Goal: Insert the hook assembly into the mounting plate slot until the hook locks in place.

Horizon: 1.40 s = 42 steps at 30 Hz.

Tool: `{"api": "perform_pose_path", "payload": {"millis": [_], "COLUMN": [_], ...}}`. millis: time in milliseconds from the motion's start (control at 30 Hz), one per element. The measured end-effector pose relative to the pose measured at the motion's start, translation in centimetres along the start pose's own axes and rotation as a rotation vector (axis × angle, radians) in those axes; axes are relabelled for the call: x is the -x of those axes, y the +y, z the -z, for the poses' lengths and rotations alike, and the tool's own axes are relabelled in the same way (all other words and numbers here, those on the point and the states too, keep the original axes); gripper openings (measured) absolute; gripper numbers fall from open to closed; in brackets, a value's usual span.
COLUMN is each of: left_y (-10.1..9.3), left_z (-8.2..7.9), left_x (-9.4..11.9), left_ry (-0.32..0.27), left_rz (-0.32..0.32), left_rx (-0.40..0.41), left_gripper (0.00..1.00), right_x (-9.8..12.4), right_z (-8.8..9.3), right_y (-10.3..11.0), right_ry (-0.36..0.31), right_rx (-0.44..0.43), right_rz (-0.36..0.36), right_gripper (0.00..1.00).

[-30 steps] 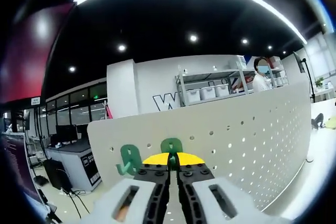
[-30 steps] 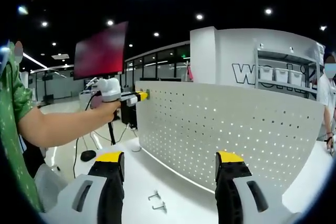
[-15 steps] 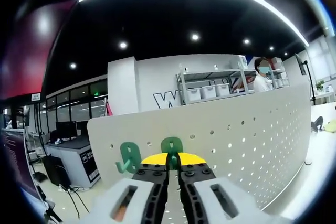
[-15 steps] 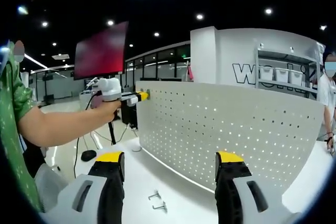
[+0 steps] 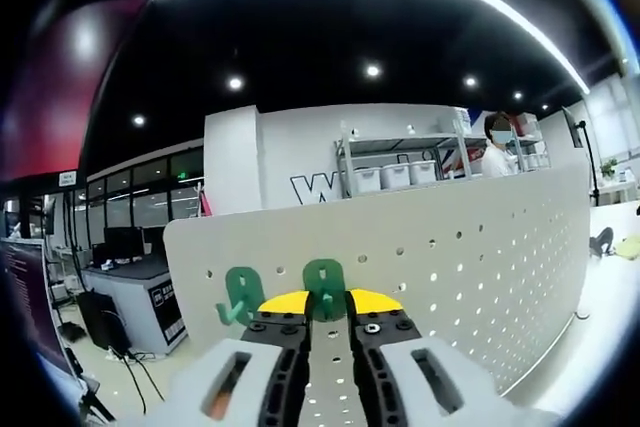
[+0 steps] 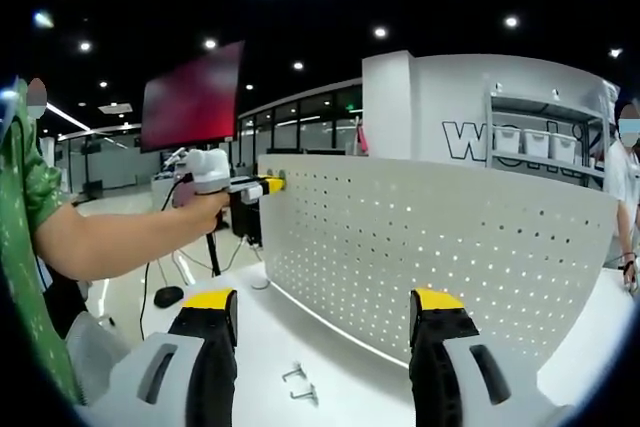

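In the left gripper view, the left gripper (image 5: 327, 299) reaches up to the top left corner of a white perforated mounting plate (image 5: 470, 267), a flat upright panel dotted with rows of small round holes. Its yellow-tipped black jaws stand slightly parted, with a narrow gap, on either side of a green plastic hook (image 5: 324, 282) seated on the plate; whether they touch it I cannot tell. A second green hook (image 5: 241, 293), rounded with a curled end, hangs on the plate just beside it.

In the right gripper view, the right gripper (image 6: 324, 315) hovers with jaws wide apart and holding nothing, above a smooth white surface (image 6: 290, 342), where two small metal hooks (image 6: 301, 383) lie.
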<state>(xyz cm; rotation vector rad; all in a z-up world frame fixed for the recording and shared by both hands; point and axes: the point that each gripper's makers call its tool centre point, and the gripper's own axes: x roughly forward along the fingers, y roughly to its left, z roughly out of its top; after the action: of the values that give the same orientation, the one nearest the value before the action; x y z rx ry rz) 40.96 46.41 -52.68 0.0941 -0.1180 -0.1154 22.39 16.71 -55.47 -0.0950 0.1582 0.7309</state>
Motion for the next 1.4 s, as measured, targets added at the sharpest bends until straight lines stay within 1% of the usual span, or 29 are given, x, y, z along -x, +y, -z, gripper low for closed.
{"api": "perform_pose_path", "payload": {"millis": [167, 300, 400, 533, 767, 1100, 1400], "left_y": [-0.3, -0.5, -0.5, -0.6, -0.8, -1.3, -2.0], "left_z": [0.1, 0.1, 0.0, -0.1, 0.1, 0.4, -0.1], "left_x": [0.1, 0.2, 0.4, 0.6, 1.2, 2.3, 3.9], "left_ry": [0.002, 0.004, 0.004, 0.002, 0.012, 0.024, 0.020], "left_rz": [0.009, 0.016, 0.018, 0.020, 0.027, 0.037, 0.049], "left_rx": [0.019, 0.034, 0.036, 0.047, 0.056, 0.051, 0.045], "left_gripper": [0.19, 0.24, 0.26, 0.30, 0.36, 0.38, 0.39], "right_x": [0.0, 0.1, 0.1, 0.1, 0.1, 0.2, 0.5], "right_z": [0.0, -0.1, -0.2, -0.3, -0.4, -0.5, -0.9], "right_y": [0.0, 0.1, 0.2, 0.3, 0.5, 0.8, 1.1], "right_ry": [-0.002, -0.004, -0.005, -0.008, -0.011, -0.016, -0.026], "right_rx": [-0.001, -0.001, 0.001, 0.003, 0.003, 0.006, 0.011], "right_rz": [0.000, -0.001, -0.002, -0.004, -0.009, -0.016, -0.019], "right_gripper": [0.71, 0.71, 0.71, 0.71, 0.71, 0.71, 0.71]}}
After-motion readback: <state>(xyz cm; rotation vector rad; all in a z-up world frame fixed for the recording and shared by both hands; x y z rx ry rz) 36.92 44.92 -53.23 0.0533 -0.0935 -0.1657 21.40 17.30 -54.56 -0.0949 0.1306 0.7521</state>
